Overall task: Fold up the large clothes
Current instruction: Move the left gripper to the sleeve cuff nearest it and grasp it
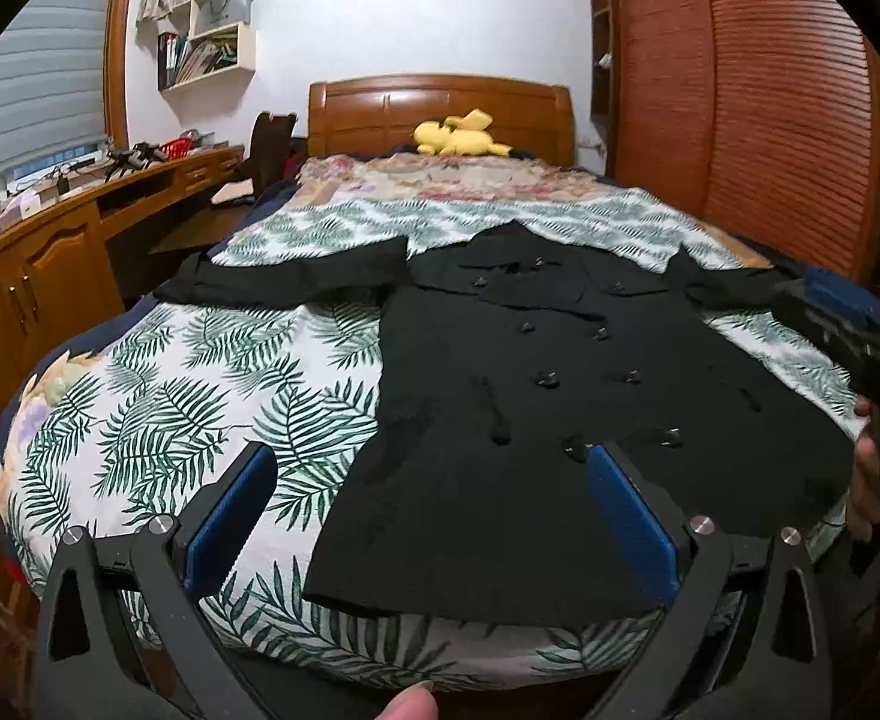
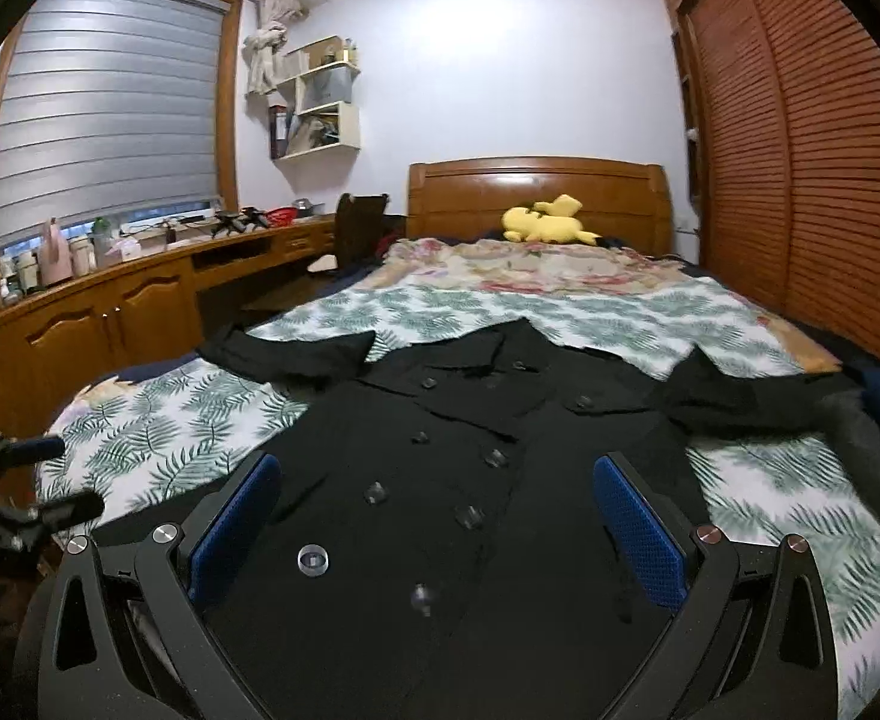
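A black double-breasted coat (image 1: 535, 408) lies flat, front up, on the bed with both sleeves spread sideways. My left gripper (image 1: 434, 468) hovers open over the coat's lower left hem, nothing between its blue pads. In the left wrist view the right gripper (image 1: 853, 336) shows at the right edge, held by a hand. In the right wrist view the same coat (image 2: 451, 480) fills the middle, and my right gripper (image 2: 437, 480) stands open above its buttoned front. The left gripper (image 2: 26, 480) is at the left edge there.
The leaf-print bedspread (image 1: 158, 408) covers the bed, with a yellow plush toy (image 1: 457, 135) by the wooden headboard (image 1: 440, 102). A long wooden desk (image 2: 110, 300) with clutter runs along the left. A slatted wardrobe (image 2: 829, 180) stands close on the right.
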Motion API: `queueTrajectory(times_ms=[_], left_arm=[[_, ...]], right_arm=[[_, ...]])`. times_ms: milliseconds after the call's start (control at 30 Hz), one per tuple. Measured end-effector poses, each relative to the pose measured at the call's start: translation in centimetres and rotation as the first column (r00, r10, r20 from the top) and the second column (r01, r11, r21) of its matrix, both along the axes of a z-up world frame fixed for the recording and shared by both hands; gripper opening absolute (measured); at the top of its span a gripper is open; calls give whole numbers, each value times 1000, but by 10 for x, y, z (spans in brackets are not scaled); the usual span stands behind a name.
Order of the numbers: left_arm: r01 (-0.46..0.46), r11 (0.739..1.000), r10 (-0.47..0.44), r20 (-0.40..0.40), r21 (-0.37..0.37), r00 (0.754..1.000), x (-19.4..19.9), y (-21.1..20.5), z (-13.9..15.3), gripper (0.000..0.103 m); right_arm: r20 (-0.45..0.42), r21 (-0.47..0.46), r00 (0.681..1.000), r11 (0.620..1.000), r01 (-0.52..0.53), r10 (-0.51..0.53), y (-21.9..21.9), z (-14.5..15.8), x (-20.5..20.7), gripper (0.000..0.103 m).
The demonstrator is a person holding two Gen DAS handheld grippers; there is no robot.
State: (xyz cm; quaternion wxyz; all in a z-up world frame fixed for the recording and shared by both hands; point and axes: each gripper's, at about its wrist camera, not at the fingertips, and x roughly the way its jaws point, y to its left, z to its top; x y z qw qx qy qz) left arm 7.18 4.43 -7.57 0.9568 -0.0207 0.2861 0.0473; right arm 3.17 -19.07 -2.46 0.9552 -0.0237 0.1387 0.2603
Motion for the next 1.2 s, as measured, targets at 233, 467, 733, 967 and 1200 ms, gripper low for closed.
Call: queueTrajectory(times_ms=[233,467,733,967,1200], left_arm=[[-42,999,42,-52,3,998,24,14,-8,103],[-96,995,95,-34,-25,995,56,36,-2,103],[-112,993,110,-69,-29,991,126,67,-11,103],[-120,989,107,-134,-87,985,201,101,-23,103],[-142,987,130,-144,-79,981,257,117,-27,103]], right_arm=[[-16,30,997,997,-75,76,30,7,61,103],[-80,3,986,989,-147,146,47,-14,120,103],[-235,-25,963,990,-140,131,26,-48,170,101],[-265,-43,956,989,-142,126,31,-45,173,101],[-257,-43,958,989,-143,128,40,-40,162,101]])
